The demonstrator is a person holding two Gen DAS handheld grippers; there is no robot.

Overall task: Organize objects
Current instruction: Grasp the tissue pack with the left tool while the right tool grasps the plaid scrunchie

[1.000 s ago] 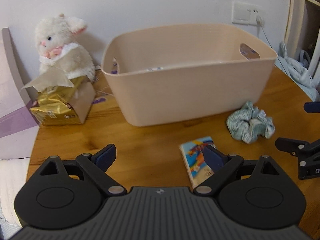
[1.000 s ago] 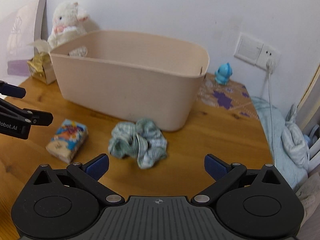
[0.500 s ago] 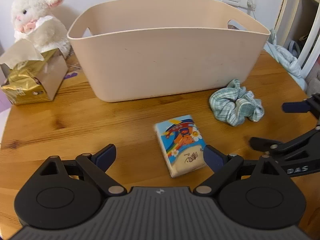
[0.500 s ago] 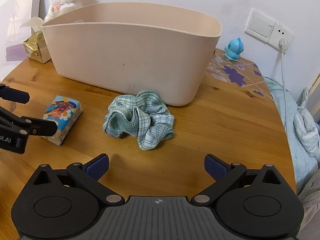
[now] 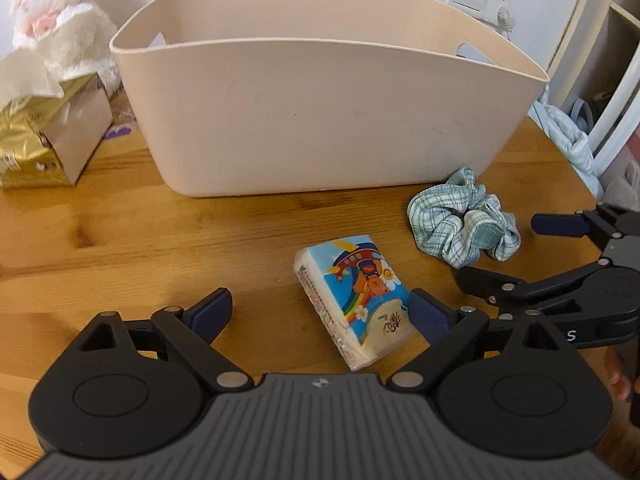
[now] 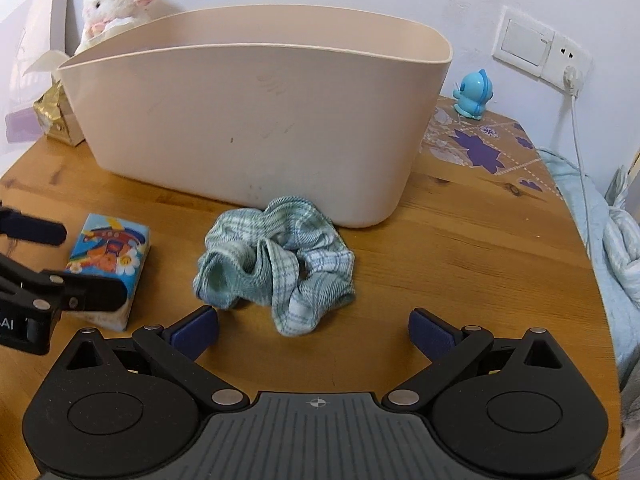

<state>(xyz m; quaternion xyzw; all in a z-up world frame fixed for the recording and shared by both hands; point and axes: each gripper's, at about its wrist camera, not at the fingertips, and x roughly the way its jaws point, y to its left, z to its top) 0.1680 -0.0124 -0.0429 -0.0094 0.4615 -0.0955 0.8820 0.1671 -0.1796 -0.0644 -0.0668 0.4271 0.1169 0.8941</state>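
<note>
A colourful tissue pack [image 5: 354, 294] lies on the wooden table [image 5: 160, 240], partly between the open fingers of my left gripper [image 5: 320, 314], close to the right finger. It also shows in the right wrist view [image 6: 110, 258]. A green checked scrunchie [image 6: 276, 264] lies in front of the beige plastic basket [image 6: 260, 128], just ahead of my open, empty right gripper [image 6: 314, 330]. The scrunchie [image 5: 464, 220] and basket [image 5: 320, 120] also show in the left wrist view. The right gripper [image 5: 496, 250] shows open at the right of the left wrist view.
A white plush lamb [image 5: 60, 20] and a gold tissue box [image 5: 44, 132] stand left of the basket. A blue figurine [image 6: 472, 96] stands on a patterned mat [image 6: 476, 148] at the back right. A wall socket with cable [image 6: 568, 60] and bedding [image 6: 616, 240] lie right of the table edge.
Both grippers have moved down and forward. The tissue pack now lies between the left fingers, and the scrunchie is closer to the right fingers. Both stay open.
</note>
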